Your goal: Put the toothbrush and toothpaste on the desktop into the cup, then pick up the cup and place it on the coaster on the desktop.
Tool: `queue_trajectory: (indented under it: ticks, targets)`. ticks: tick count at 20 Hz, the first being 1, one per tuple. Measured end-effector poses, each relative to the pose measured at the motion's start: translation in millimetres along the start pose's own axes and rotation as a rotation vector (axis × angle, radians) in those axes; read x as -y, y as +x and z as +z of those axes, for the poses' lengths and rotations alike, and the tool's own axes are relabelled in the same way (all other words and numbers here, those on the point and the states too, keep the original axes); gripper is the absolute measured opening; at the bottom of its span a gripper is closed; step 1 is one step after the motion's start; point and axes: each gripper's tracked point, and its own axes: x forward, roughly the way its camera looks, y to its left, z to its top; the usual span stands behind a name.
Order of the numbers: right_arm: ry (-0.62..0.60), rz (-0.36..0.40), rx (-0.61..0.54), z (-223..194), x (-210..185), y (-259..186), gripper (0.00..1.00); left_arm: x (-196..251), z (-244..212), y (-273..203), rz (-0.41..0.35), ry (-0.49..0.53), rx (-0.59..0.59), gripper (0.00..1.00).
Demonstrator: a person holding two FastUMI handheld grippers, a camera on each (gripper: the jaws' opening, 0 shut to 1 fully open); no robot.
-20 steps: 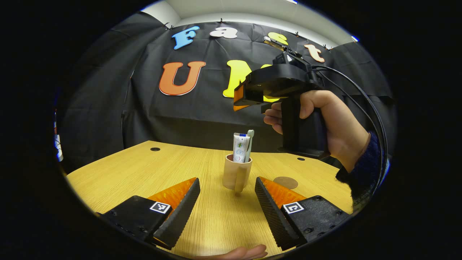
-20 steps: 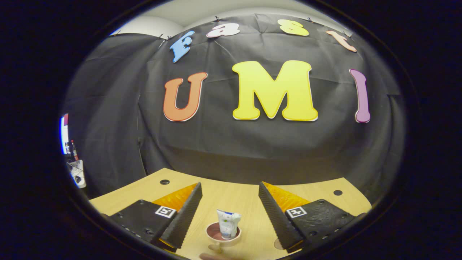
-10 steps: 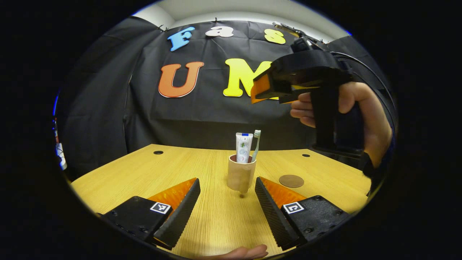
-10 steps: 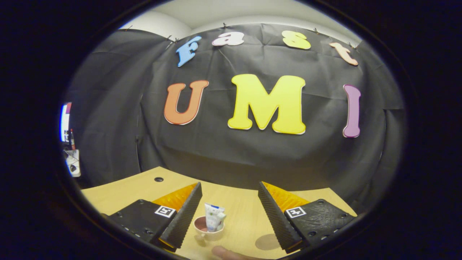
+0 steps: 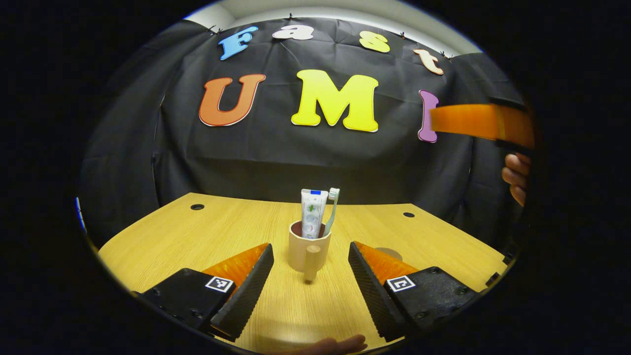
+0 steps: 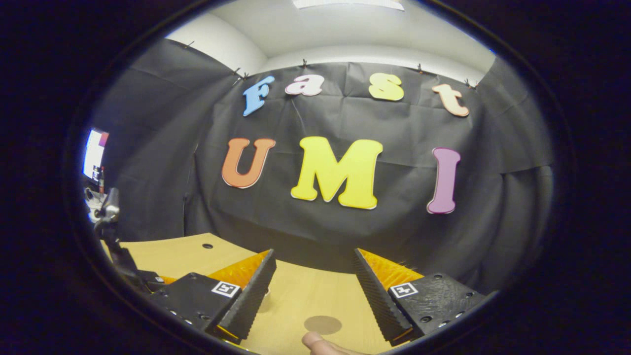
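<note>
A beige cup (image 5: 308, 249) stands upright on the wooden desktop (image 5: 197, 236), its handle turned toward the camera. A white toothpaste tube (image 5: 313, 213) and a toothbrush (image 5: 332, 209) stand inside it. My left gripper (image 5: 310, 296) is open, low over the desk, with the cup just beyond the gap between its fingers and untouched. A round brown coaster (image 5: 389, 252) lies to the right of the cup, partly hidden by a finger. In the right gripper view, my right gripper (image 6: 313, 301) is open and empty above the coaster (image 6: 323, 324). The right gripper (image 5: 480, 122) also shows high at the right.
The desktop has round cable holes at the back left (image 5: 197, 206) and back right (image 5: 408, 214). Black cloth closes off the back and sides. A hand (image 5: 515, 175) holds the right gripper at the right edge. A thumb tip (image 6: 318, 341) shows at the bottom.
The right gripper has drawn away from above the cup, up and to the right. In its view the cup has slid out to the left and the coaster has come between its fingers.
</note>
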Motion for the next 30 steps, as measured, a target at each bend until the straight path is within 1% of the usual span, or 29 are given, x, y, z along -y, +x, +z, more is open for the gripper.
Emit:
queue_trajectory:
  ticks: [3, 5, 6, 8, 9, 10, 12, 14, 15, 16, 17, 18, 19, 21, 23, 25, 27, 28, 29, 30]
  targets:
    - [-0.030, -0.034, 0.031, -2, 26, -32, 0.94, 4, 7, 14, -0.001, 0.036, -0.089, 0.96]
    - [-0.030, -0.040, 0.041, -7, 38, -50, 0.96, 13, 12, 25, -0.018, 0.018, -0.150, 0.96]
    - [-0.026, -0.046, 0.042, -10, 44, -57, 0.96, 13, 10, 32, -0.016, -0.001, -0.195, 0.96]
    - [-0.033, -0.043, 0.035, -20, 52, -72, 0.94, 10, 8, 43, 0.013, -0.053, -0.275, 0.96]
    - [-0.040, -0.052, 0.035, -25, 59, -78, 0.96, 8, 8, 48, 0.022, -0.052, -0.311, 0.96]
    - [-0.053, -0.062, 0.039, -29, 65, -82, 0.94, 6, 7, 50, 0.039, -0.036, -0.351, 0.95]
    - [-0.072, -0.085, 0.041, -38, 77, -87, 0.94, -10, 0, 57, 0.090, 0.015, -0.436, 0.92]
    - [-0.058, -0.092, 0.013, -52, 86, -91, 0.96, -7, -15, 61, 0.073, 0.024, -0.557, 0.91]
    - [-0.036, -0.091, -0.002, -58, 90, -92, 0.96, -5, -20, 61, 0.066, 0.005, -0.611, 1.00]
    - [-0.015, -0.093, -0.014, -62, 95, -93, 0.96, -5, -24, 63, 0.081, -0.019, -0.647, 0.91]
    - [0.002, -0.100, -0.021, -65, 100, -94, 0.95, -4, -28, 66, 0.085, -0.021, -0.682, 0.91]
    - [0.015, -0.109, -0.017, -66, 107, -95, 0.96, -5, -33, 69, 0.088, -0.007, -0.718, 0.91]
    - [0.024, -0.123, -0.011, -67, 113, -95, 0.94, -7, -38, 72, 0.093, 0.002, -0.754, 0.90]
    - [0.052, -0.149, 0.009, -67, 126, -96, 0.95, -7, -50, 76, 0.092, -0.012, -0.837, 0.90]
    - [0.089, -0.179, 0.005, -73, 140, -94, 0.95, -6, -60, 79, 0.085, -0.028, -0.923, 0.89]
    - [0.112, -0.197, -0.010, -79, 150, -92, 0.95, -8, -61, 83, 0.105, -0.021, -0.966, 0.86]
    - [0.114, -0.194, -0.034, -89, 153, -89, 0.94, -10, -58, 88, 0.112, -0.001, -0.994, 0.83]
    - [0.112, -0.200, -0.047, -94, 157, -88, 0.94, -9, -58, 89, 0.108, -0.002, -1.017, 0.77]
    - [0.114, -0.200, -0.056, -96, 157, -87, 0.96, -6, -57, 90, 0.108, -0.009, -1.037, 0.72]
    - [0.116, -0.191, -0.063, -97, 154, -86, 0.94, -6, -55, 90, 0.113, -0.012, -1.051, 0.66]
